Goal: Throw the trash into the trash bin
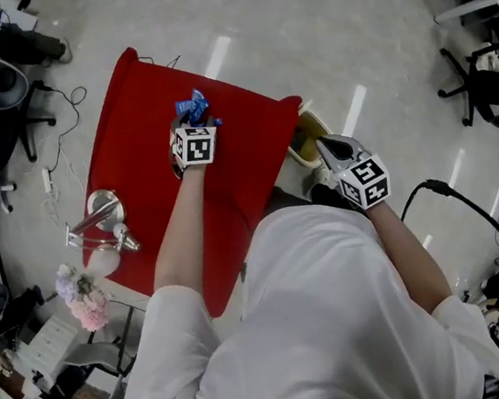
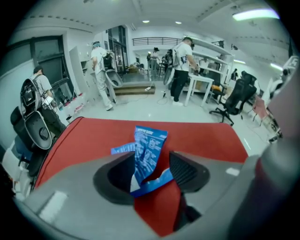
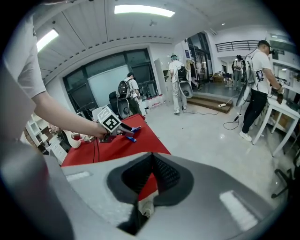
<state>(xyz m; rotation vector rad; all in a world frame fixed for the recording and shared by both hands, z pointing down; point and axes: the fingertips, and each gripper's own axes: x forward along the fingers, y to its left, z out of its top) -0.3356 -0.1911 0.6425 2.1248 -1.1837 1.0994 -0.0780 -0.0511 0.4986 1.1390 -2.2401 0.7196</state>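
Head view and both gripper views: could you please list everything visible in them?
Cloth-covered table: one, red, centre of head view.
Crumpled printed plastic wrapper: one, blue, on the table, between the left tool's jaws.
Shiny metal object: one, silver, table's left edge.
Flower bunch: one, pink and white, beside the table's near left corner.
Open bin: one, yellowish, on the floor right of the table.
Office chair: at least one, black, far right.
People: several, white tops, background.
Left tool: one, grey, open around the wrapper.
Right tool: one, grey, shut, empty, near the bin.
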